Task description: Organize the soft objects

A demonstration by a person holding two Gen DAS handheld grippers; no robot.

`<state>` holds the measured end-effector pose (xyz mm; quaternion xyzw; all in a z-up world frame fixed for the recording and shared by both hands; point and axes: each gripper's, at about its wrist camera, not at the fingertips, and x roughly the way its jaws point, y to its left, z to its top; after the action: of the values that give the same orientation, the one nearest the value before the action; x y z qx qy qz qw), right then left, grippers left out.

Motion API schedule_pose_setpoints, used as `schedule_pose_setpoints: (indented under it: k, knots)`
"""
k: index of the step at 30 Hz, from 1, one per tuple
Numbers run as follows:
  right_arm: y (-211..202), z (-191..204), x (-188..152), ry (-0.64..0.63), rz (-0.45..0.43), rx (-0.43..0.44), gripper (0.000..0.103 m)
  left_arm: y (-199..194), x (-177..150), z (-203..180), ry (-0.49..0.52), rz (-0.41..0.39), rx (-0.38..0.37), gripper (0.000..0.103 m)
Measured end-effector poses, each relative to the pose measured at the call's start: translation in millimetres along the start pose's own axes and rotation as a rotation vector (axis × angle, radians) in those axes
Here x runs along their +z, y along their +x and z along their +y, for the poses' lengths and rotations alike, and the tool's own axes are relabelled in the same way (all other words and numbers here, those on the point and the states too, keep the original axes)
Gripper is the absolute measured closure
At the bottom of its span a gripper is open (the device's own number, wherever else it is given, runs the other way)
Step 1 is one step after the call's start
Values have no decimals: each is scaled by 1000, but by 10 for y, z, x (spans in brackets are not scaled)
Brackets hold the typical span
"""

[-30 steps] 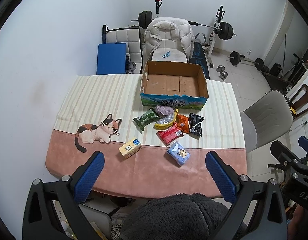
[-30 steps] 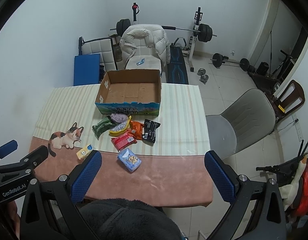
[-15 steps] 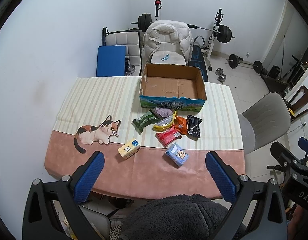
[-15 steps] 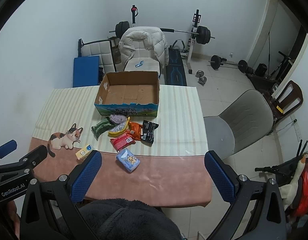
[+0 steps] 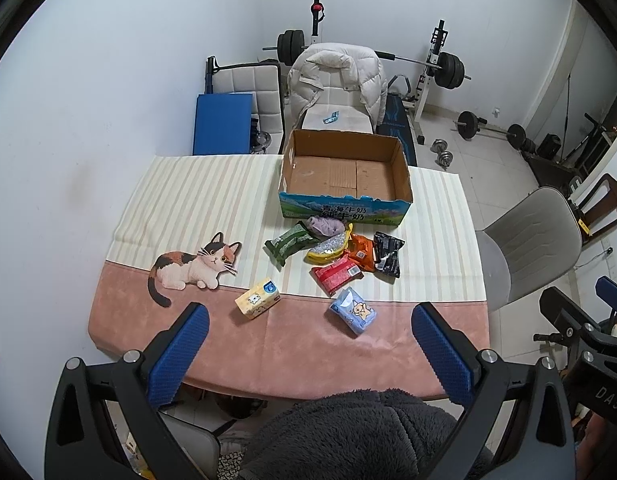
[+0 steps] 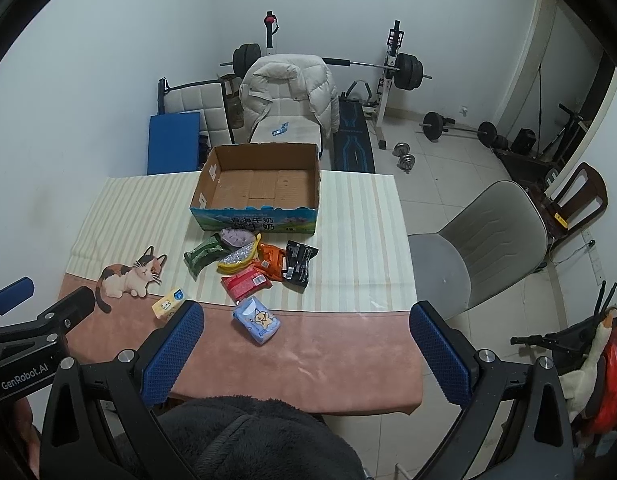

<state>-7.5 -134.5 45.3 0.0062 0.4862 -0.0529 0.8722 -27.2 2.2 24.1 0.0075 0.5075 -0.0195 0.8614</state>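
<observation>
The task looks unstarted: the cardboard box point(image 5: 344, 176) at the far middle of the counter point(image 5: 292, 348) holds nothing, and every soft item lies outside it. Just in front of the box sits a loose cluster: a purple plush point(image 5: 327, 226), a green pack point(image 5: 289, 242), a yellow-edged silver pouch point(image 5: 328, 249), an orange packet point(image 5: 360, 251), a black packet point(image 5: 387, 253) and a red packet point(image 5: 336, 274). Nearer the person, apart from the cluster, lie a yellow tissue pack point(image 5: 258, 297) and a blue tissue pack point(image 5: 353, 311) with cartoon prints. All 8 appear light and squashy. The left gripper point(image 5: 308, 356) and the right gripper point(image 6: 306, 354) hang above the near counter edge, jaws spread wide, gripping nothing.
</observation>
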Motion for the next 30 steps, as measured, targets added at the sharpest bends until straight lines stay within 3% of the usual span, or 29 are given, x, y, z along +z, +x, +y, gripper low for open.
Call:
schedule_pose_setpoints:
  k: [23, 27, 30]
  knots:
    - [42, 17, -33, -3, -16, 14, 0, 33, 85, 57, -16, -26, -8, 0]
    - [325, 19, 34, -25, -33, 20, 0, 281, 210, 149, -2, -68, 1, 0]
    - [839, 97, 134, -90, 23, 57, 0, 749, 339, 256, 58, -54, 55, 0]
